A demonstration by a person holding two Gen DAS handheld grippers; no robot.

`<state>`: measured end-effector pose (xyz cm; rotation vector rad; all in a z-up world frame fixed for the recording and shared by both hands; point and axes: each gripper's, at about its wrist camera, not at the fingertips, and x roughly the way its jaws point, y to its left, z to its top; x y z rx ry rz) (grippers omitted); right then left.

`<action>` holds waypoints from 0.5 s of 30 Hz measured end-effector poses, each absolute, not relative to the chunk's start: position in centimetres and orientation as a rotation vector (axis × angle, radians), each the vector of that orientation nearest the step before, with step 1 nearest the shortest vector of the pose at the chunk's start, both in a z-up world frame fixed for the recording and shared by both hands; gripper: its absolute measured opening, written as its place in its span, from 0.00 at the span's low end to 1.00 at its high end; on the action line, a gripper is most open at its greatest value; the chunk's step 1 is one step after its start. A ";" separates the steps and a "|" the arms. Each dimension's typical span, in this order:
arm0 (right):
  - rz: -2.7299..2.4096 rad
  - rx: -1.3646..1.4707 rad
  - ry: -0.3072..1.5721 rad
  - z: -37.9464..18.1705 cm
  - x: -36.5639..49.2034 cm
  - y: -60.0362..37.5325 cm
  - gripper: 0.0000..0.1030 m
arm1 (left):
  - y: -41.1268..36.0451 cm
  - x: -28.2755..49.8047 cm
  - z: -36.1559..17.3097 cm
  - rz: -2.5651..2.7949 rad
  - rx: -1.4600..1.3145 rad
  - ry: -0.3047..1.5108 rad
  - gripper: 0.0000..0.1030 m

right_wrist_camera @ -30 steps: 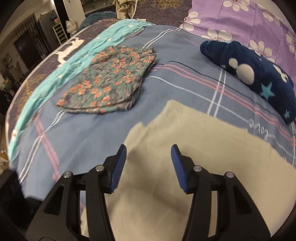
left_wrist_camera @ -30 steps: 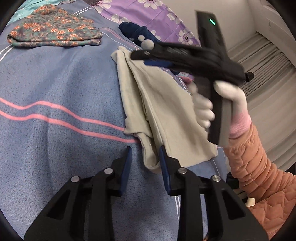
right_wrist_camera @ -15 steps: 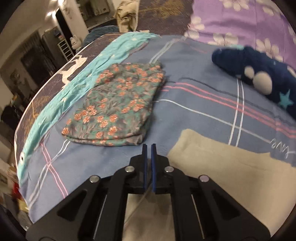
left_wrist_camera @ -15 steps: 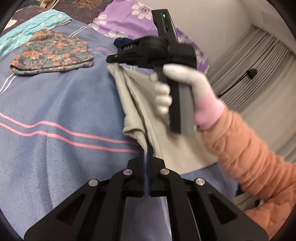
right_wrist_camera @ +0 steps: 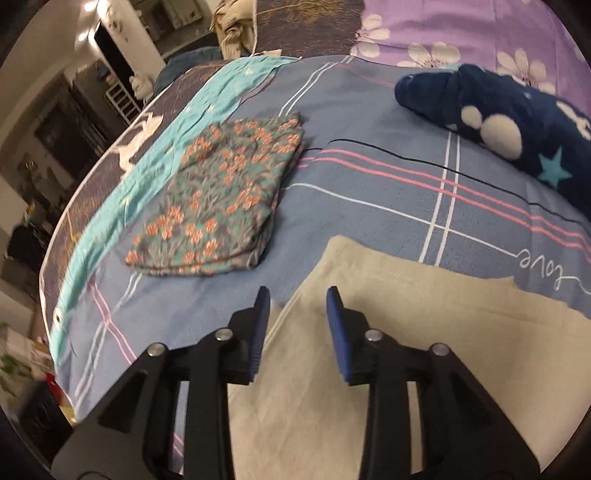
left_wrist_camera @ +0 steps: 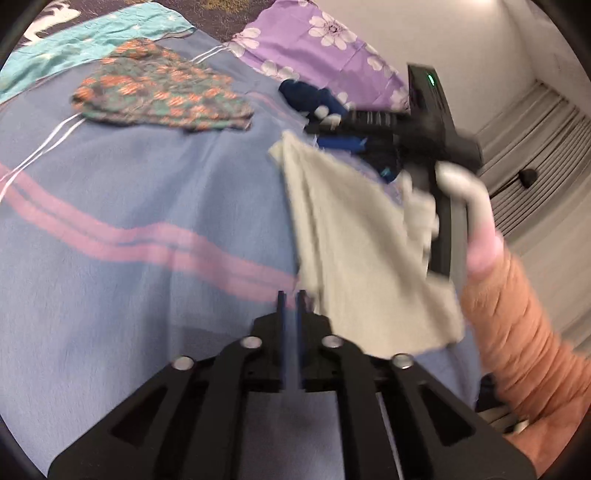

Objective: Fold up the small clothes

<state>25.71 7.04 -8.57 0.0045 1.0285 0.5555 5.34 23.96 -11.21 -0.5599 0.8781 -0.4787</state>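
Beige cloth (left_wrist_camera: 354, 236) lies on blue blanket (left_wrist_camera: 129, 192), near floral cloth (right_wrist_camera: 221, 199), which sits folded further up blanket. Left gripper (left_wrist_camera: 291, 297): fingers nearly together with narrow gap; whether beige cloth edge is pinched, cannot tell, view blurred. Right gripper (right_wrist_camera: 297, 295): fingers apart, hovering over beige cloth's left edge, nothing held. Navy plush garment (right_wrist_camera: 498, 122) lies beyond beige cloth, near purple floral pillow (right_wrist_camera: 461, 29).
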 end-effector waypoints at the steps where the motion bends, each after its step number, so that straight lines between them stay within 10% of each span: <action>1: 0.559 0.005 1.026 -8.5 25.3 6.8 0.32 | 24.1 6.8 -11.0 -0.491 -0.580 0.862 0.22; 12: 0.645 -0.248 0.932 -9.3 9.7 0.3 0.33 | 20.5 22.3 -13.3 -0.600 -0.664 1.021 0.36; 15: 0.743 -0.323 0.977 -11.8 5.5 1.4 0.40 | 20.6 24.7 -13.5 -0.560 -0.702 0.994 0.18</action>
